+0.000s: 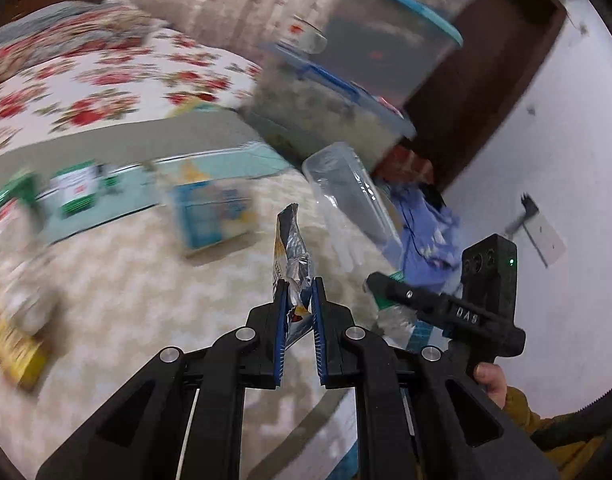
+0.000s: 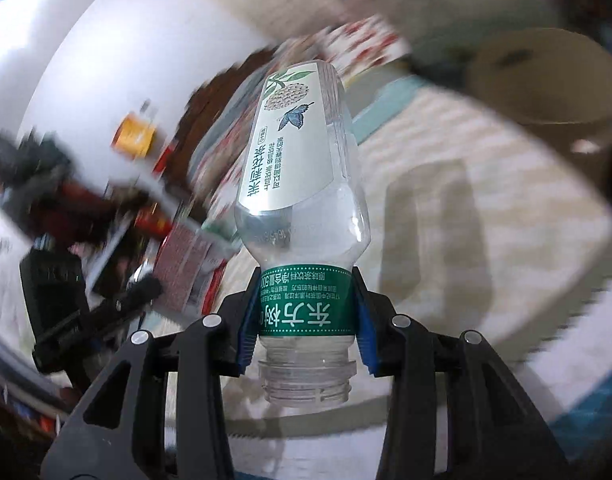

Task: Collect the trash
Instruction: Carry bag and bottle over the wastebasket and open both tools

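My left gripper is shut on a crumpled silver snack wrapper, which sticks up from between the blue pads above a pale patterned rug. My right gripper is shut on the green-labelled neck of an empty clear plastic bottle, whose open mouth points back toward the camera. The right gripper also shows at the right of the left wrist view, with the bottle partly hidden under it. More litter lies blurred on the rug: a blue box, a green-and-white packet and a yellow packet.
A bed with a floral cover is at the back left. Stacked plastic storage boxes and a clear tub stand ahead by a white wall. A round tan bin shows at the upper right of the right wrist view.
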